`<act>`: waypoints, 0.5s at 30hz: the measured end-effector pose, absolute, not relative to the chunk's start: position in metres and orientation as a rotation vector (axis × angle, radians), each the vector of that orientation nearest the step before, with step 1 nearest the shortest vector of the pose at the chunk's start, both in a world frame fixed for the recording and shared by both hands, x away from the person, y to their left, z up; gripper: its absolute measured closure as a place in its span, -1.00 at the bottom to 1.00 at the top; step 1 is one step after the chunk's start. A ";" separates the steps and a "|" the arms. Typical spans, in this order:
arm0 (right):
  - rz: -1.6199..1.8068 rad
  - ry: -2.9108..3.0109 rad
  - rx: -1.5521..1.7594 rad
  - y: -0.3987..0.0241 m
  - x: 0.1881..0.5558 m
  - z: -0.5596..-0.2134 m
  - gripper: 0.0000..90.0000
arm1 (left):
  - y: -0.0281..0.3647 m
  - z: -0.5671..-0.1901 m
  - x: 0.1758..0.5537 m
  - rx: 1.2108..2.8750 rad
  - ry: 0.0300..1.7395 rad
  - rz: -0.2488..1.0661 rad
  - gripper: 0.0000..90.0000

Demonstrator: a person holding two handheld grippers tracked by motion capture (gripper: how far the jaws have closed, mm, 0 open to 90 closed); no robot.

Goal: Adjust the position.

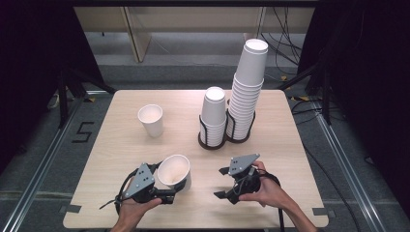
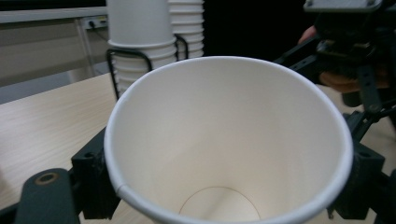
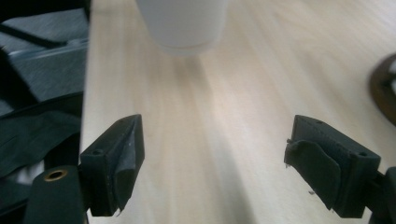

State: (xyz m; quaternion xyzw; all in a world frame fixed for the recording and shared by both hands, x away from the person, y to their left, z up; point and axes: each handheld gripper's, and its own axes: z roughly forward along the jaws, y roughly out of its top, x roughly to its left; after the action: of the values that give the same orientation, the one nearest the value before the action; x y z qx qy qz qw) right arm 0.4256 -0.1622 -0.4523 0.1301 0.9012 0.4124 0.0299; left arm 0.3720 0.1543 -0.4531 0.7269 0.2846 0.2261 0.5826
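Light wooden rectangular table (image 1: 121,159), pale grain, on grey floor with dark curtains at both sides. Near its far edge, right of centre, tall stack of white paper cups (image 1: 247,92) in a black wire holder, leaning slightly and rising well above everything else. Just beside it on the left, touching holder to holder, shorter stack of white paper cups (image 1: 213,116) in a second black wire holder (image 1: 212,140); both stacks seen again in the left gripper view behind the held cup (image 2: 140,42). Far left of centre, lone upright white paper cup (image 1: 151,120), mouth up, well apart from the stacks.

Near the front edge, left of centre: tilted white paper cup (image 1: 175,171), mouth turned up and toward the camera, base low over the table; whether it touches the wood cannot be told. Left black two-jaw gripper (image 1: 162,186) clamped on this cup, a jaw pressing each side of the wall just under the rim; in the left gripper view, cup interior (image 2: 224,154) wide between the two jaws, round bottom visible, rim slightly dented at lower left. Grey three-cornered plate on top, hand behind, cable trailing.

Right black two-jaw gripper (image 1: 223,182) near the front edge right of centre, held in the right hand (image 1: 268,191), pointing left toward the held cup. Jaws spread wide, nothing between them; in the right gripper view (image 3: 212,163) bare wood between the pads, base of a white cup (image 3: 184,23) farther ahead, picture blurred.
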 end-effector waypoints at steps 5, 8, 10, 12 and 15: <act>1.275 2.686 0.587 -0.174 0.435 -0.452 -0.60 | 0.164 -0.455 0.378 1.692 0.749 0.581 -0.65; 1.259 2.649 0.659 -0.180 0.439 -0.454 -0.60 | 0.171 -0.456 0.382 1.681 0.803 0.612 -0.66; 1.249 2.610 0.728 -0.185 0.442 -0.456 -0.60 | 0.177 -0.456 0.384 1.686 0.839 0.639 -0.66; 1.241 2.575 0.790 -0.190 0.445 -0.457 -0.61 | 0.184 -0.456 0.387 1.687 0.864 0.665 -0.66; 1.242 2.504 0.898 -0.199 0.449 -0.458 -0.61 | 0.191 -0.456 0.390 1.673 0.898 0.685 -0.66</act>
State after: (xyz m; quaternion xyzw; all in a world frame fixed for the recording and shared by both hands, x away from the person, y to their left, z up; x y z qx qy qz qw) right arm 0.4487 -0.1985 -0.4577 0.3044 0.8484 0.4208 0.1027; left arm 0.3902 0.1910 -0.4562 0.7017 0.3765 0.2872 0.5324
